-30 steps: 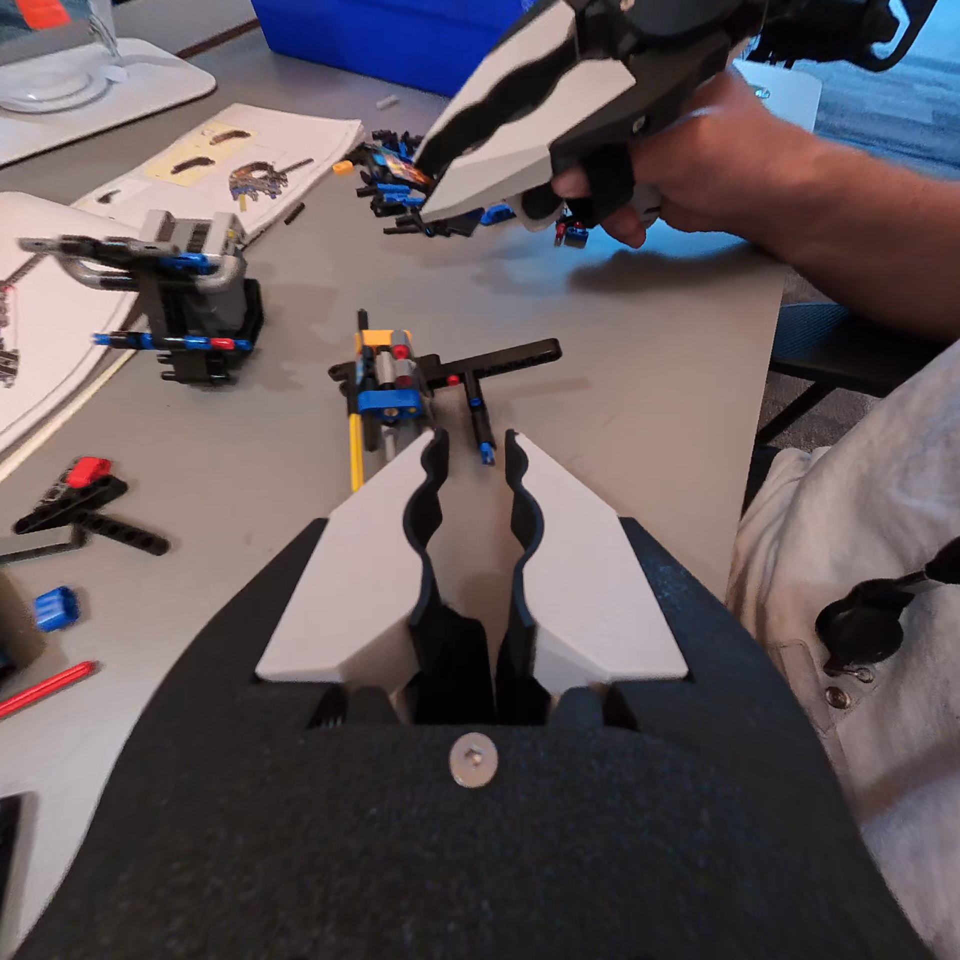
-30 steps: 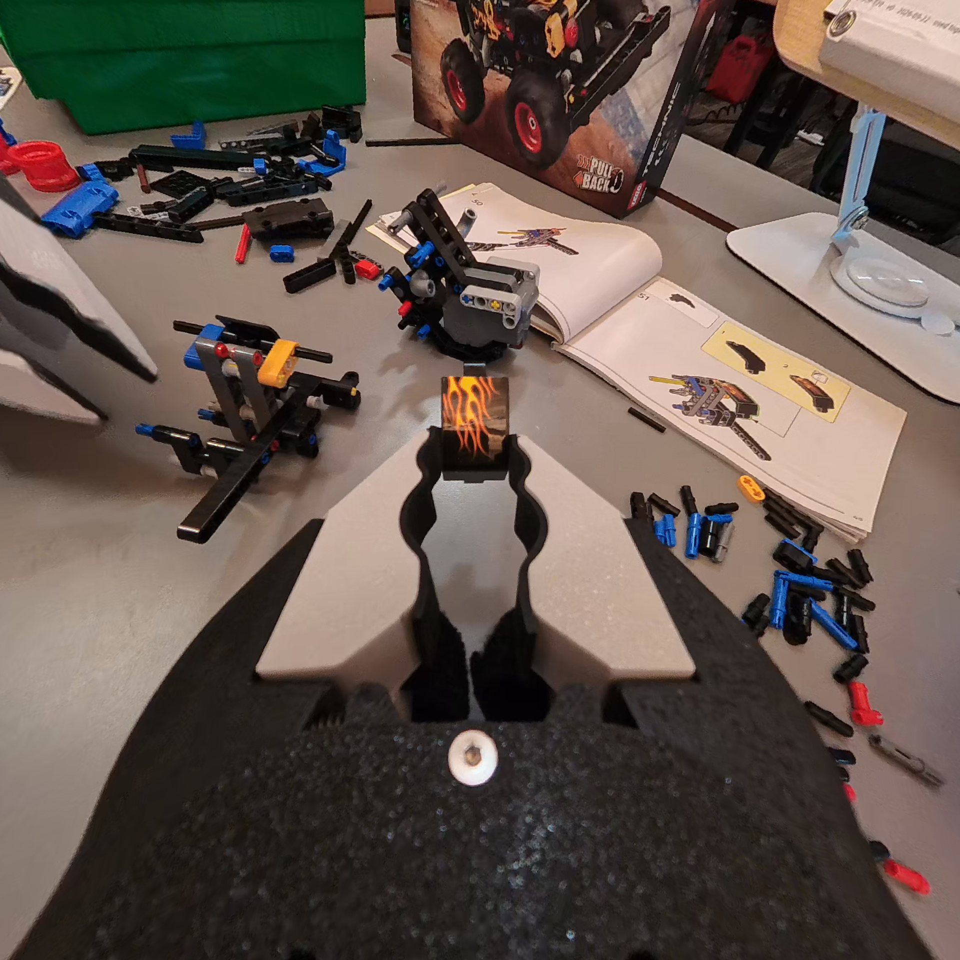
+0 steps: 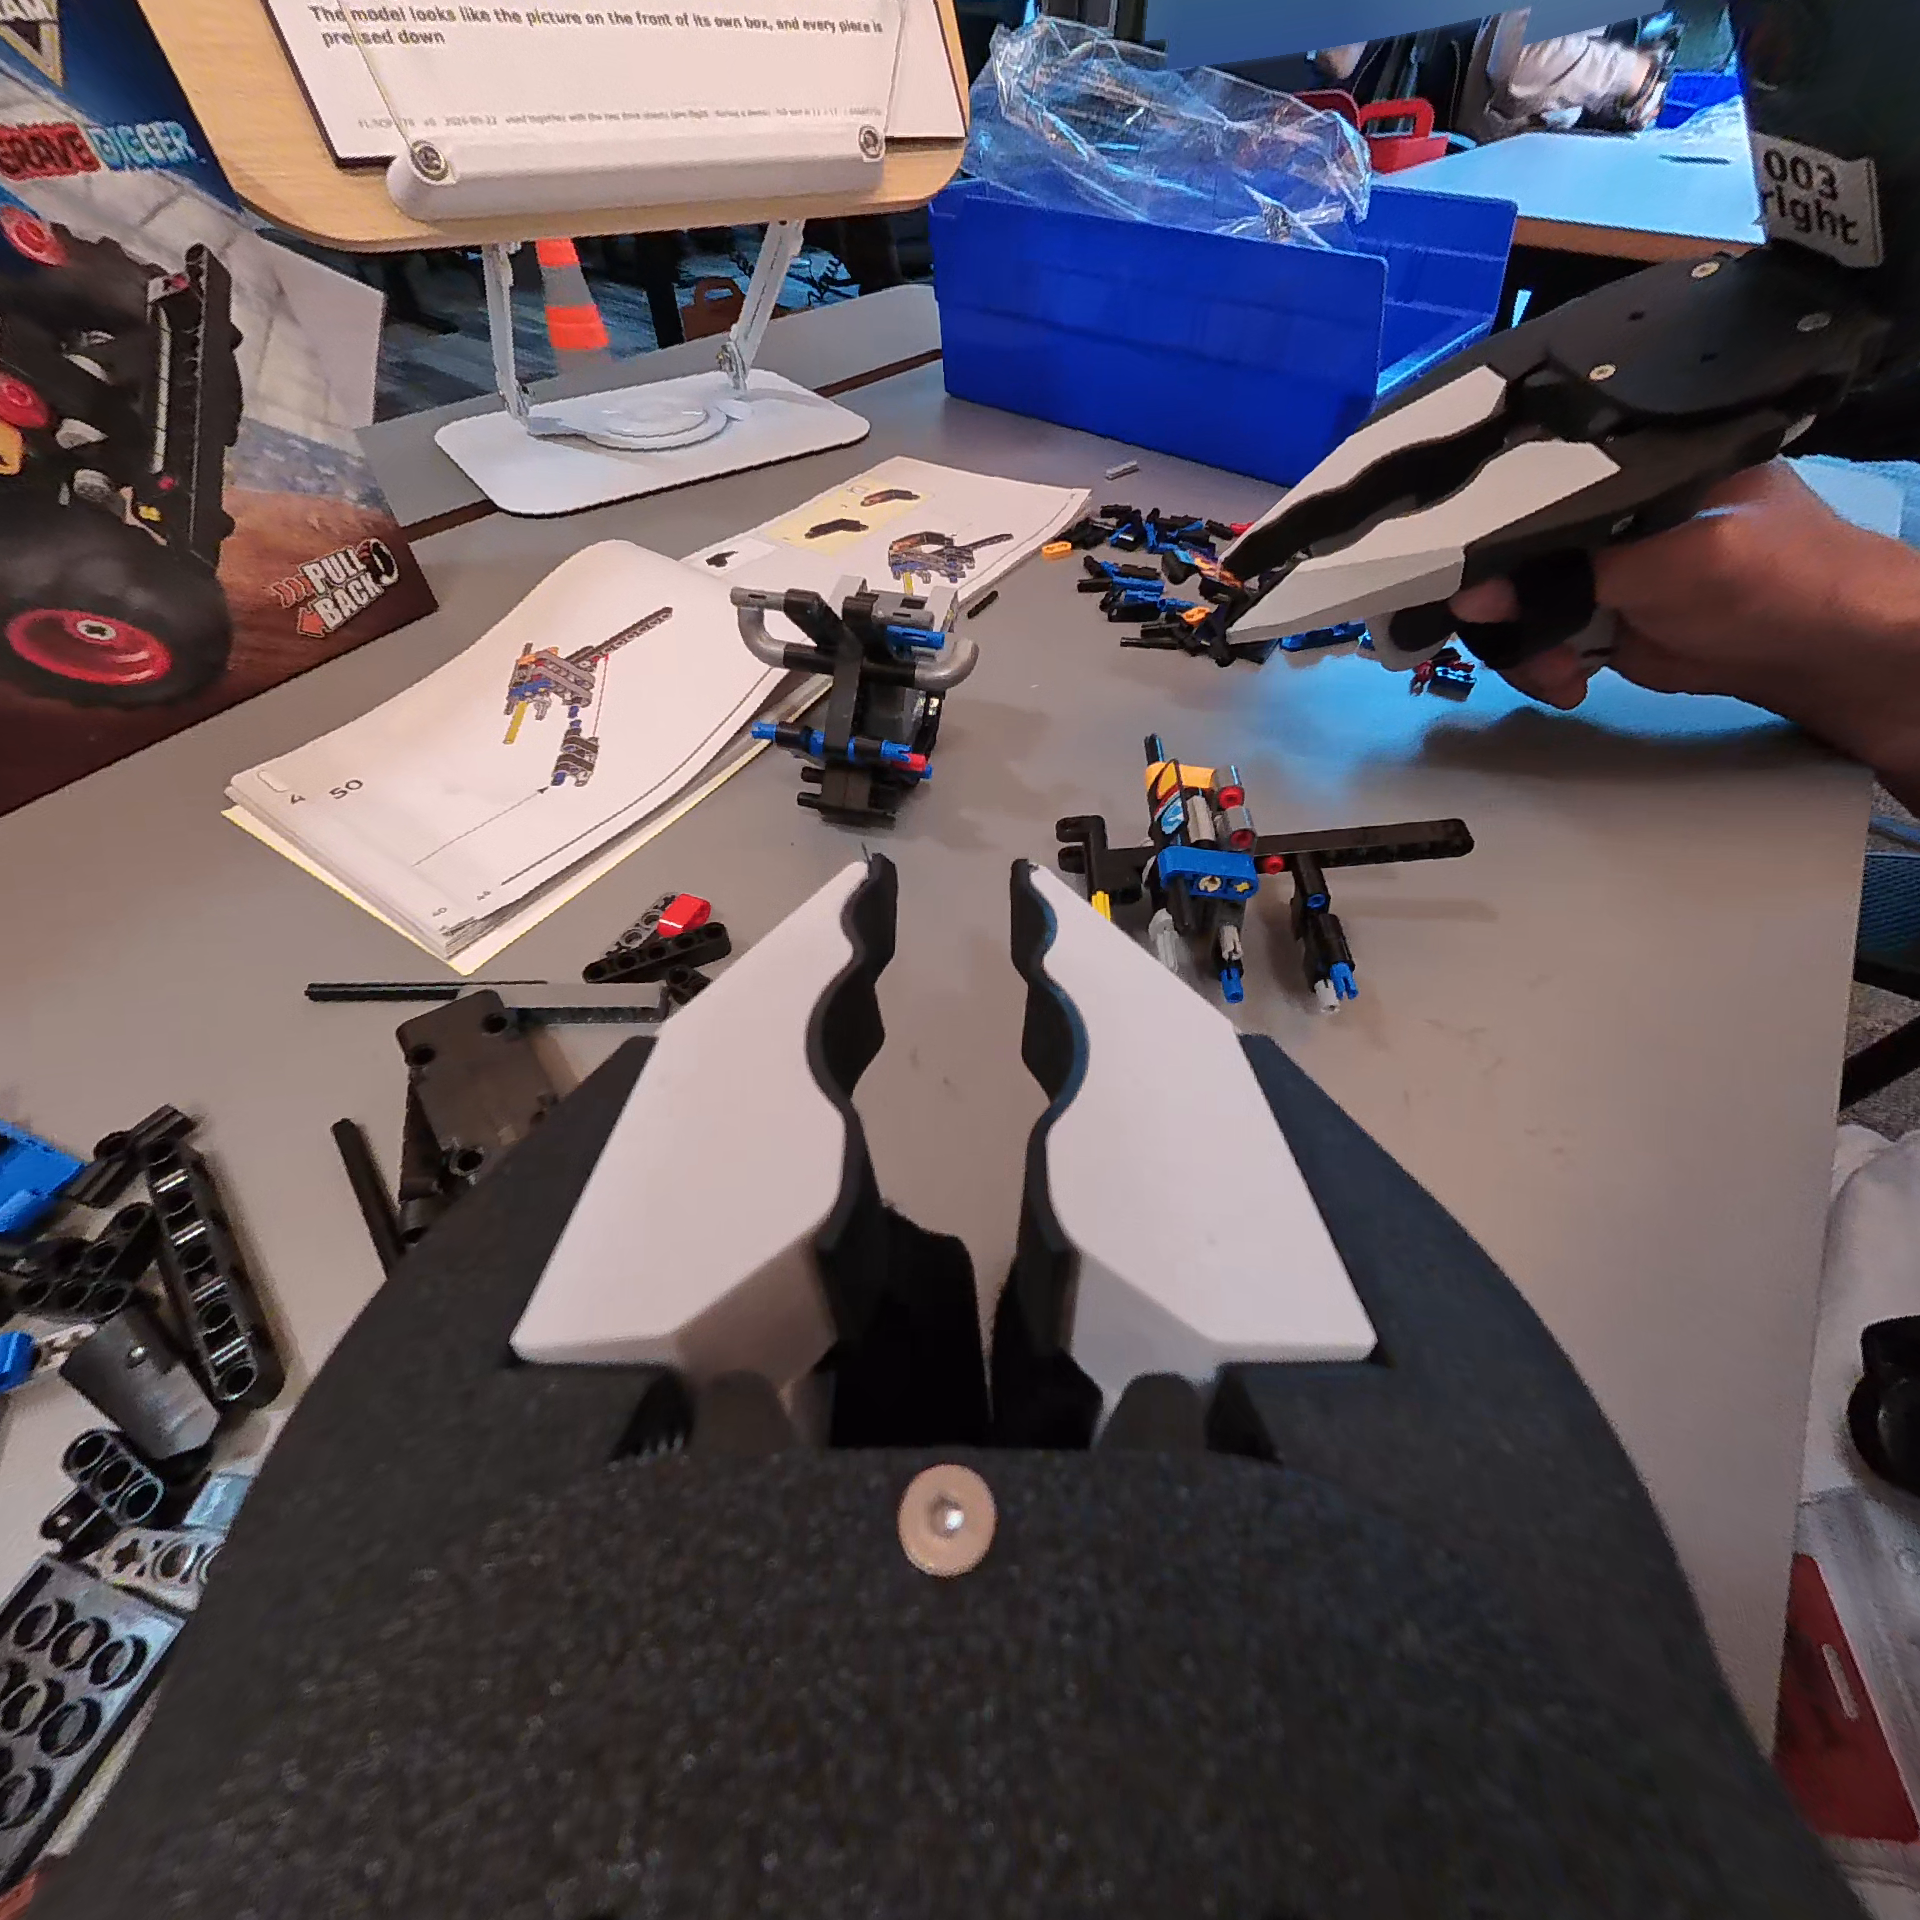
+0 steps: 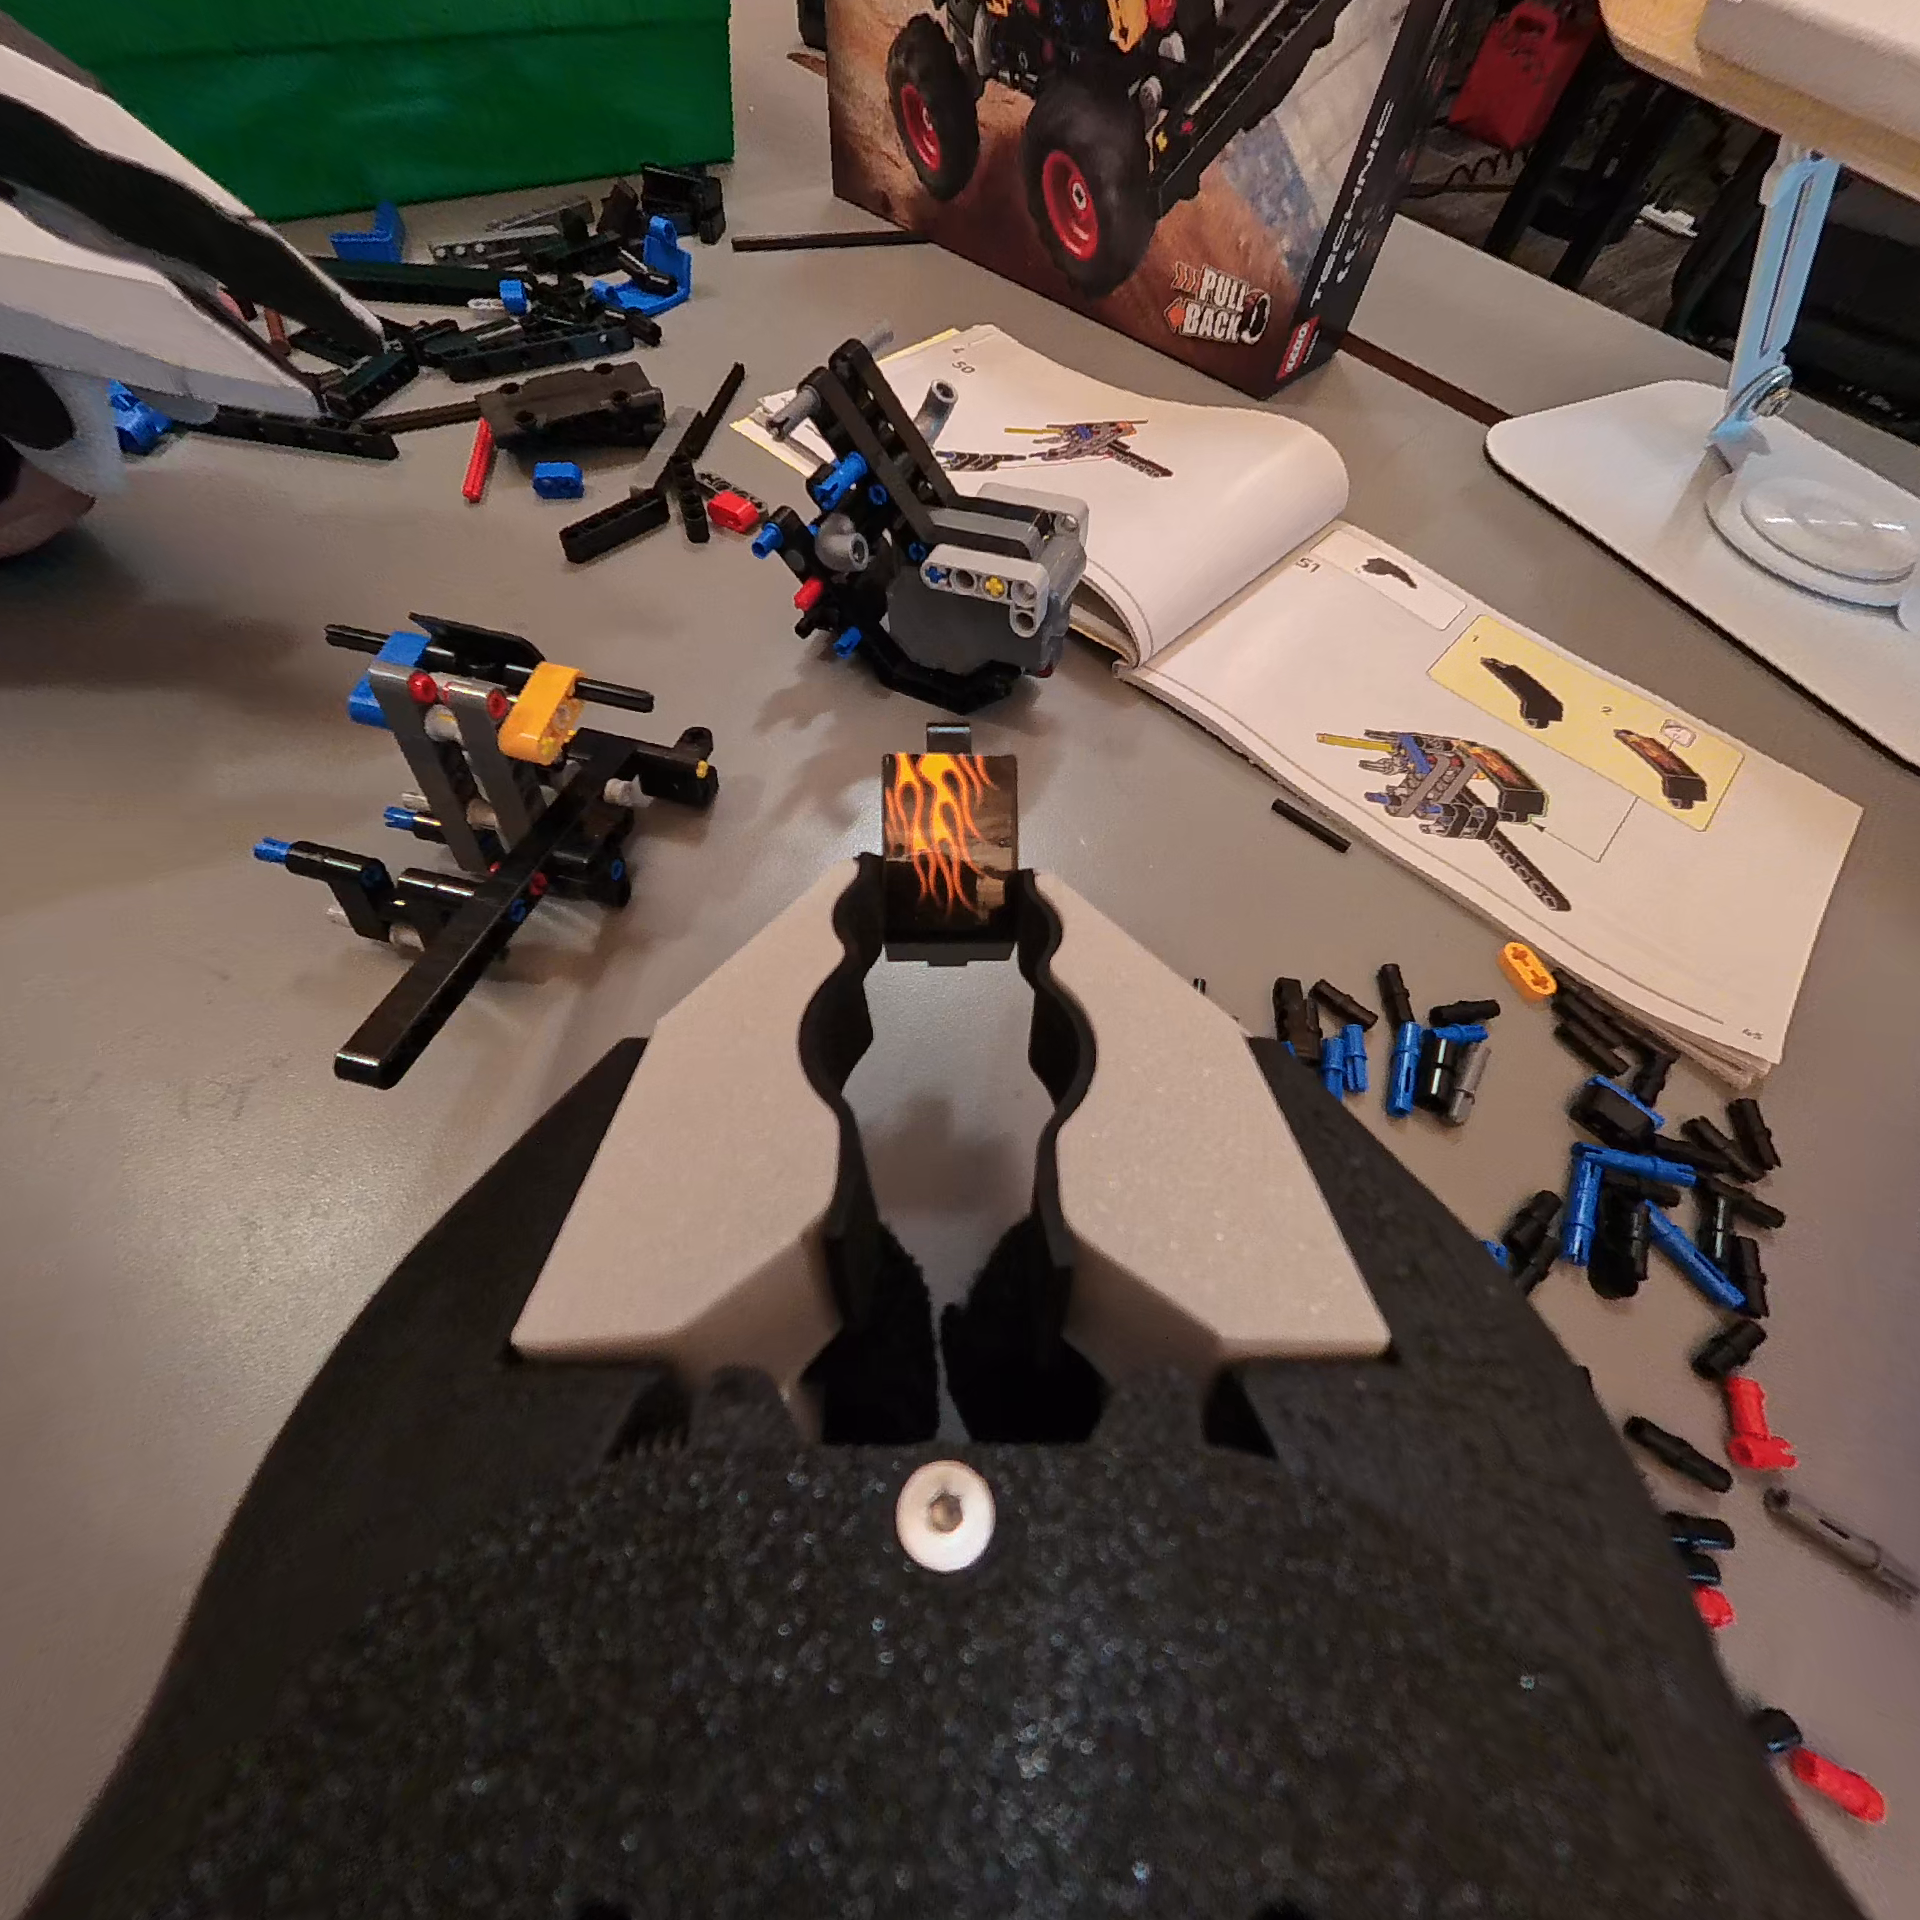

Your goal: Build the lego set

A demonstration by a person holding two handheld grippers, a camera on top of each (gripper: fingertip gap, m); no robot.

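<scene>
One flame-printed panel [image 4: 948, 847] sits pinched at the tips of the right gripper [image 4: 945, 883], its jaws narrow around it, long axis pointing to 12 o'clock. The grey-and-black assembly [image 4: 935, 561] stands beyond at 12 on the surface [image 4: 187, 1091]; the beam assembly [image 4: 488, 821] lies at 10. The left gripper [image 3: 951, 883] hovers with jaws wide and empty, so the right is nearer.

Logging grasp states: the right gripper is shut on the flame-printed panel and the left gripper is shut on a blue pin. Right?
Not quite. The left gripper is open and empty, as the left wrist view shows. The right gripper is indeed shut on the flame-printed panel.
</scene>
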